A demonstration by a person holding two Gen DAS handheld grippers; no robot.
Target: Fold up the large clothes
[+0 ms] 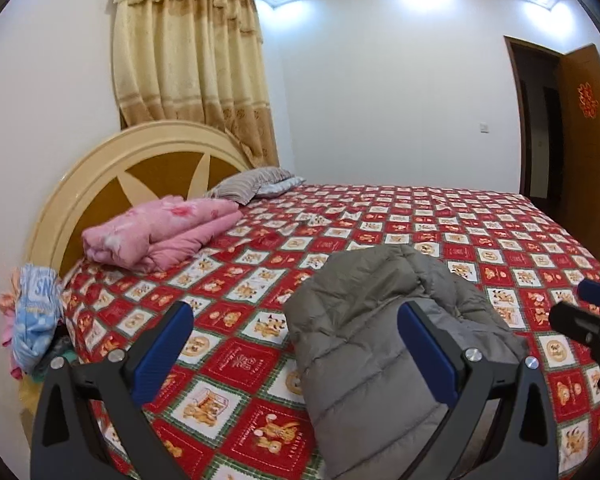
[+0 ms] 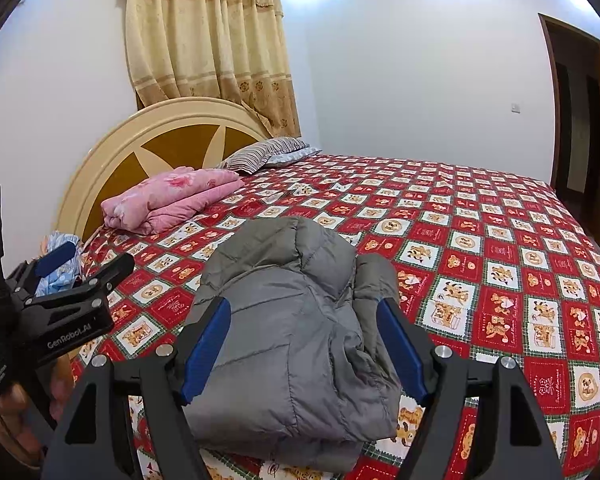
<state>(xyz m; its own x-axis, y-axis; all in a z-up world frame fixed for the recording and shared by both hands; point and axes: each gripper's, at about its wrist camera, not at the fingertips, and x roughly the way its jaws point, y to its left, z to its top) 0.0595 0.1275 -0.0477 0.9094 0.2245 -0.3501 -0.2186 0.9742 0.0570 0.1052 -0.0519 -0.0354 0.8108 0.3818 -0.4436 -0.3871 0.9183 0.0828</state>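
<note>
- Lying folded on the red patterned bed (image 2: 480, 240): grey puffer jacket (image 2: 296, 328), near the front edge
- left gripper (image 1: 296, 344) — released, holding nothing; right gripper (image 2: 304, 348) — released, hovering over the jacket

home bedroom, bed (image 1: 440, 216) with headboard (image 1: 100, 184), curtain (image 1: 188, 60), door (image 1: 584, 136)
</note>
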